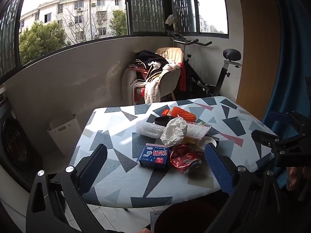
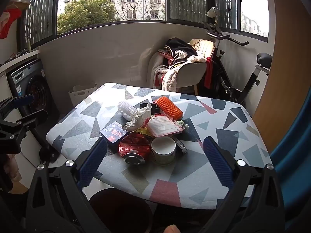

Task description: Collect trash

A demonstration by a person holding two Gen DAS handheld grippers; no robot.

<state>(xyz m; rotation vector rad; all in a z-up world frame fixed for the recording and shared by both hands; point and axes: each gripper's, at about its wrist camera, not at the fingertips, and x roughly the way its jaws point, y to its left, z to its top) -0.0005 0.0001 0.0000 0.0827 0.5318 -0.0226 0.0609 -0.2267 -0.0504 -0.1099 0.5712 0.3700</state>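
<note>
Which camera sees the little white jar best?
The right wrist view: the white jar stands whole and near, beside the crushed red can. In the left wrist view only a sliver of it peeks out behind the trash pile.

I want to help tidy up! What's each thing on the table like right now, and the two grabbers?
left gripper: open, empty
right gripper: open, empty
red can: crushed, on its side
white jar: upright, lid on
tissue: crumpled
blue box: lying flat
bin: open-topped, under the table edge
</note>
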